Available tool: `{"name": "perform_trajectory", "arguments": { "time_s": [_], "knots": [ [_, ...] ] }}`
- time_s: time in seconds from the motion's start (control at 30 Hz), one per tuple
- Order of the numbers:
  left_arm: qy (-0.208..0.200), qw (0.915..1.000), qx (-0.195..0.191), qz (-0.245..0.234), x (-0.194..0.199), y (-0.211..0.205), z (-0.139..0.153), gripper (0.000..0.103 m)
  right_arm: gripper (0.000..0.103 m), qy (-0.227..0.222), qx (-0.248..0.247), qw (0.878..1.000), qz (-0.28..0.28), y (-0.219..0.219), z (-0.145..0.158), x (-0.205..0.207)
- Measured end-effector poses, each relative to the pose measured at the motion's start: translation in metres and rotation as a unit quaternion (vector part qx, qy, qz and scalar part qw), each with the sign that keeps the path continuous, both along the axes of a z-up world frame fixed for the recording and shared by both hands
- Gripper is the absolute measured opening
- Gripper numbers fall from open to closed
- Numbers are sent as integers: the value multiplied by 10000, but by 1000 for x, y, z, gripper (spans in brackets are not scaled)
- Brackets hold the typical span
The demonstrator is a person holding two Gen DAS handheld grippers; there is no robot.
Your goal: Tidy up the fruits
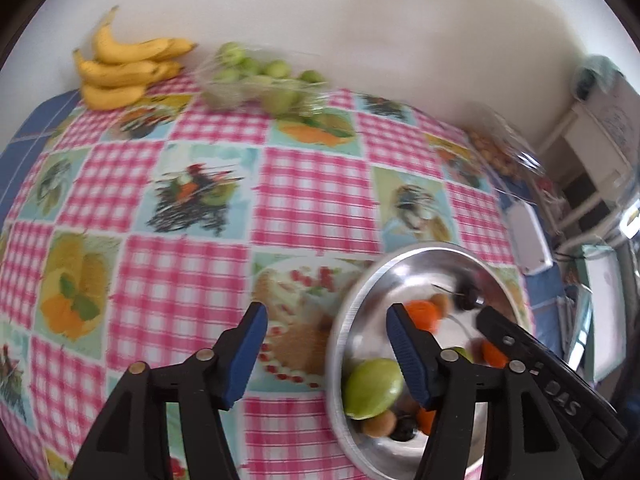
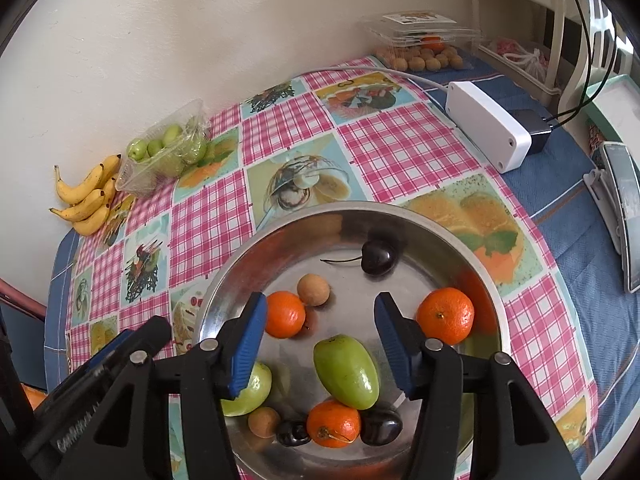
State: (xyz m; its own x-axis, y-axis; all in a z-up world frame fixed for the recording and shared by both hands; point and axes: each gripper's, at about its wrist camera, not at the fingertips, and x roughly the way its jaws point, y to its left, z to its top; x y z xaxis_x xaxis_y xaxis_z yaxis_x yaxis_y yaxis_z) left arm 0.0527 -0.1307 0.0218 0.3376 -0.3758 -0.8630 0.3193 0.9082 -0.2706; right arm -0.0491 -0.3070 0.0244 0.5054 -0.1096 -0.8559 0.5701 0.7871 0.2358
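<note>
Both tongs, left tongs [image 1: 324, 320] and right tongs [image 2: 318, 308], half wide, holding nothing. Could bump together over bowl [image 2: 224, 280]. Might knock round green fruit [image 2: 347, 372] rolling away.

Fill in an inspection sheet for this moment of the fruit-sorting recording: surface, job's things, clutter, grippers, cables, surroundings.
Surface: table under a pink checked tablecloth with fruit prints, on a blue cloth.
Job's things: steel bowl holding three mandarins, two green fruits, dark cherries and small brown fruits; bananas and a clear tray of green fruits by the wall; clear box of small brown fruits at the far corner.
Clutter: white box; black adapter.
Grippers: left gripper and right gripper both open, jaws empty, over the bowl.
Cables: white cable to the white box; black wires at right.
Surroundings: cream wall; white chair.
</note>
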Motion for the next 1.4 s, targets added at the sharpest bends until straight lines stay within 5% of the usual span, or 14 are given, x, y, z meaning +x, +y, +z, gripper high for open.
{"name": "perform_trajectory", "arguments": {
  "time_s": [0.1, 0.43, 0.73, 1.4],
  "knots": [
    [94, 9984, 352, 422, 12, 19, -8, 74, 74, 64, -52, 9999, 60, 3, -1, 2],
    [459, 9882, 748, 1255, 31, 66, -36, 102, 76, 355, -262, 9979, 466, 28, -11, 14],
    [282, 9875, 1000, 1184, 28, 67, -38, 103, 98, 440, -576, 9939, 831, 51, -10, 25],
    [-298, 9920, 883, 847, 2, 77, -12, 103, 98, 215, -756, 9921, 977, 76, -3, 7]
  ]
}}
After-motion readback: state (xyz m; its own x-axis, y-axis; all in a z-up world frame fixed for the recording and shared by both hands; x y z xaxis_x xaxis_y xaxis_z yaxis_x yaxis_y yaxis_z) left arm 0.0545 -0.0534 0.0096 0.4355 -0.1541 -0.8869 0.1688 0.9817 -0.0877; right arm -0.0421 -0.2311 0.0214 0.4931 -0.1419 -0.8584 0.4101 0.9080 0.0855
